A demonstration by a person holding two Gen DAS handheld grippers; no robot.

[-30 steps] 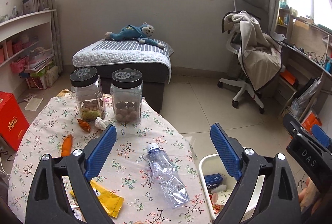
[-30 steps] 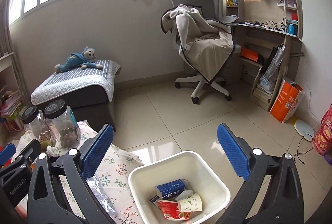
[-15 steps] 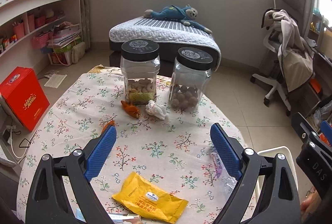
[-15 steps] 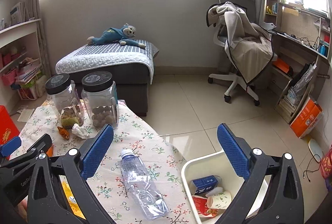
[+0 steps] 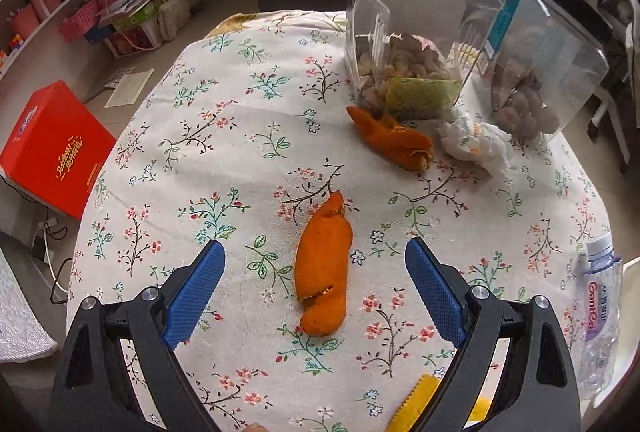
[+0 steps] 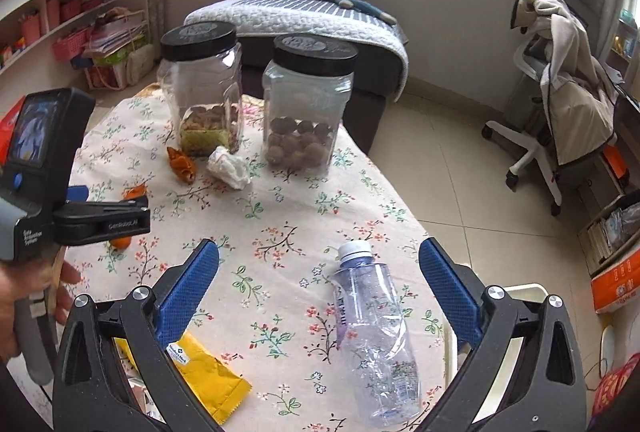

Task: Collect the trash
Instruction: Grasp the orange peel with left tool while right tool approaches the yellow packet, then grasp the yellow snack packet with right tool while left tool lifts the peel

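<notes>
My left gripper (image 5: 314, 264) is open and empty, low over the floral tablecloth (image 5: 224, 152), with an orange peel (image 5: 324, 270) lying between its fingers. A second orange peel (image 5: 394, 144) and a crumpled white tissue (image 5: 476, 144) lie further off by the jars. My right gripper (image 6: 318, 278) is open and empty above the table. A crushed clear plastic bottle (image 6: 372, 336) lies just inside its right finger. A yellow wrapper (image 6: 204, 376) lies by its left finger. The left gripper's body (image 6: 60, 200) shows at the left of the right wrist view.
Two clear jars with black lids (image 6: 204, 88) (image 6: 308, 100) stand at the table's far side. The rim of a white bin (image 6: 520, 288) shows beyond the table's right edge. A red box (image 5: 52, 148) sits on the floor to the left. An office chair (image 6: 560, 92) stands far right.
My left gripper swung left and dropped low over the table, onto the near orange peel. My right gripper turned left from the bin toward the table and the bottle. Both stayed open.
</notes>
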